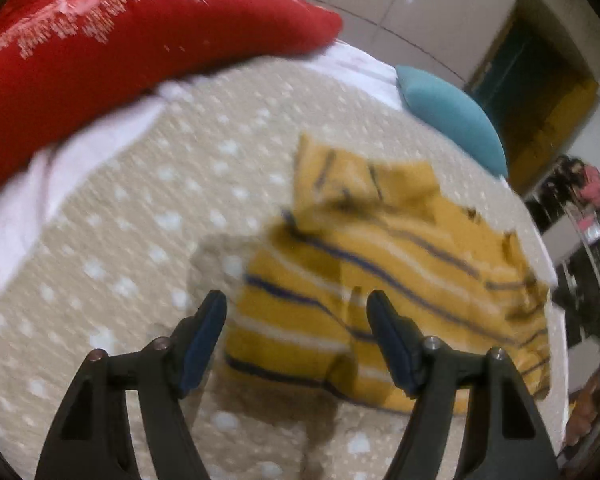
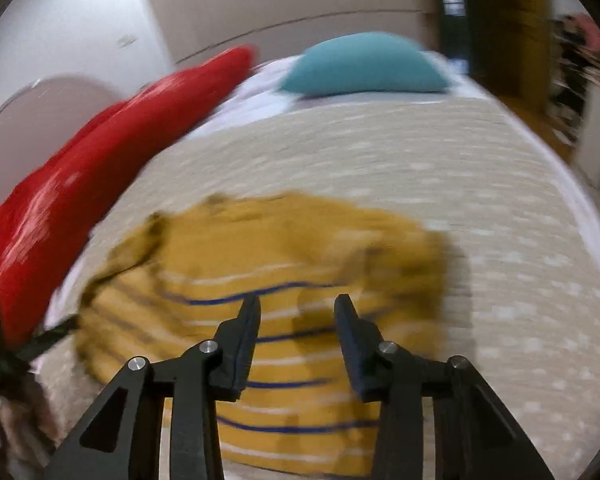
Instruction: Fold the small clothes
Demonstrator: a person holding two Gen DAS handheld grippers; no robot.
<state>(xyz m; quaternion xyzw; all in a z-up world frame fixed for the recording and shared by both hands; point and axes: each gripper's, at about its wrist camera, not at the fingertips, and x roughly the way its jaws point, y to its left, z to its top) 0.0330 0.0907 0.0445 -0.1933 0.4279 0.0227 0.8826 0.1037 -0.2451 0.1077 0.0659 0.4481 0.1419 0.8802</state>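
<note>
1. Grippers both hover over the striped yellow garment (image 1: 384, 280), angled down.
2. Left gripper (image 1: 296, 308) gapes wide, empty.
3. Right gripper (image 2: 296, 310) likewise parted, empty.
4. Garment lies rumpled on the dotted beige bedspread (image 1: 140, 220).

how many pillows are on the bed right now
2. A red pillow lies along the bed's left side, and a teal pillow sits at its far end, both beyond the yellow striped garment. Others may lie out of view.
</note>
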